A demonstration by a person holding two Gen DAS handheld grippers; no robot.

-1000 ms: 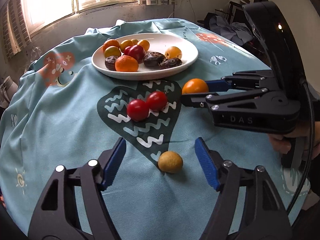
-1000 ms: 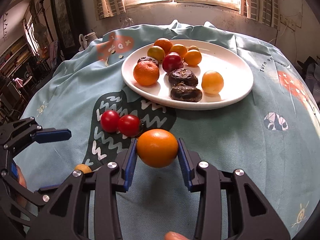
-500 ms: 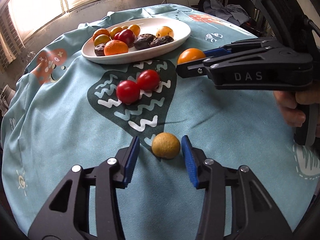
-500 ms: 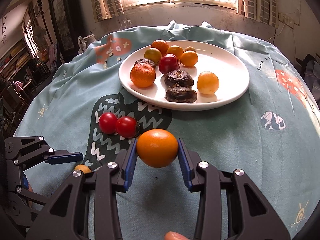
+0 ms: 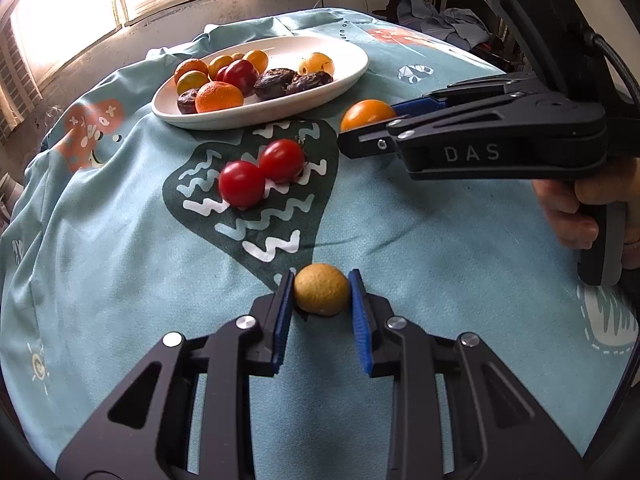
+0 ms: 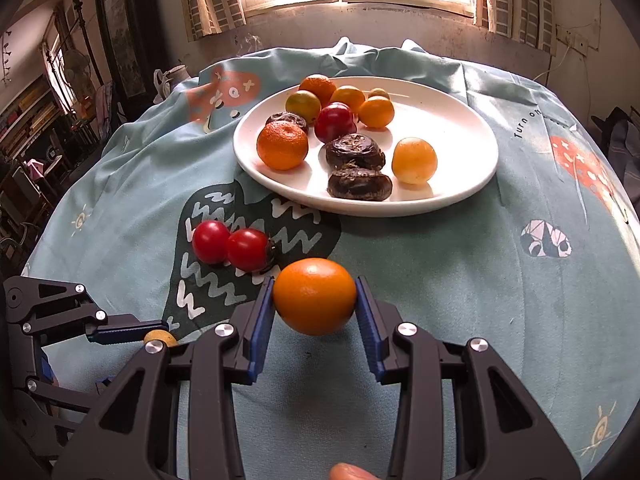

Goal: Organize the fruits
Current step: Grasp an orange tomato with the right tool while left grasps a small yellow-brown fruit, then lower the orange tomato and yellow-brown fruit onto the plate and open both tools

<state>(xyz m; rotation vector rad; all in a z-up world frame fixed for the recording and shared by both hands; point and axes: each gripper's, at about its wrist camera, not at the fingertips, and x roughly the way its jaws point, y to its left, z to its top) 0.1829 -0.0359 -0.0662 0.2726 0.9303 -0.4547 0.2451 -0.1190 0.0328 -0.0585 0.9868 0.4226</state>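
My left gripper [image 5: 321, 295] is shut on a small tan round fruit [image 5: 321, 289] that rests on the teal tablecloth; the fruit also shows in the right wrist view [image 6: 158, 337]. My right gripper [image 6: 315, 298] is shut on an orange [image 6: 315, 295] and holds it just above the cloth, short of the white plate [image 6: 452, 196]. The orange also shows in the left wrist view [image 5: 366, 115]. The plate [image 5: 344, 76] holds several oranges, a red fruit, yellow fruits and dark wrinkled fruits. Two red tomatoes [image 5: 260, 172] lie on the cloth between the grippers and the plate.
The round table is covered by a teal patterned cloth [image 6: 500, 288]. A window and wall stand behind the plate. Shelves and clutter lie to the left of the table in the right wrist view.
My left gripper moved forward to the tan fruit and closed its jaws on it. My right gripper, holding the orange, has edged slightly toward the plate.
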